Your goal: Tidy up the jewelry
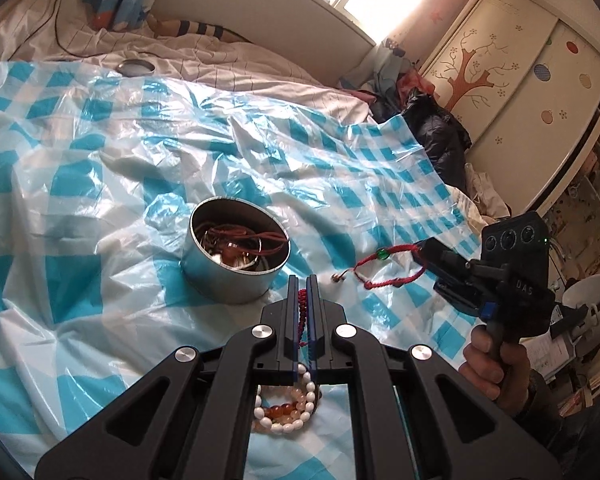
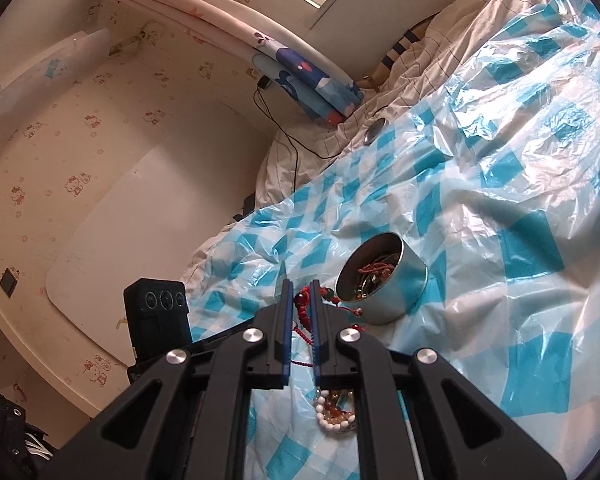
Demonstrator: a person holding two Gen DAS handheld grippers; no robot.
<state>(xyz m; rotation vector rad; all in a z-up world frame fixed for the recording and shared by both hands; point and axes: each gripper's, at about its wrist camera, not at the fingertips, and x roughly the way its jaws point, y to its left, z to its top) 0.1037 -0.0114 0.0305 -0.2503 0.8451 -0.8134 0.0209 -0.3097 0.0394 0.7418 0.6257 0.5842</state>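
With both the left gripper [image 1: 302, 280] and right gripper [image 2: 300, 290] pinching red bead strings, lift clear, then release squarely over the nearby tin [image 1: 236, 256].

round metal tin [image 1: 236, 258] upright, open, full of tangled cords and beads. red cord bracelet [image 1: 388, 268] (green bead on it) lying just right. white/amber bead bracelets [image 1: 286, 408] heaped nearer camera.

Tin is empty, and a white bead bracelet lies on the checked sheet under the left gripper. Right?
Not quite: the tin is not empty; the left wrist view shows red cords and other pieces inside. The white bead bracelet does lie on the sheet under the left gripper.
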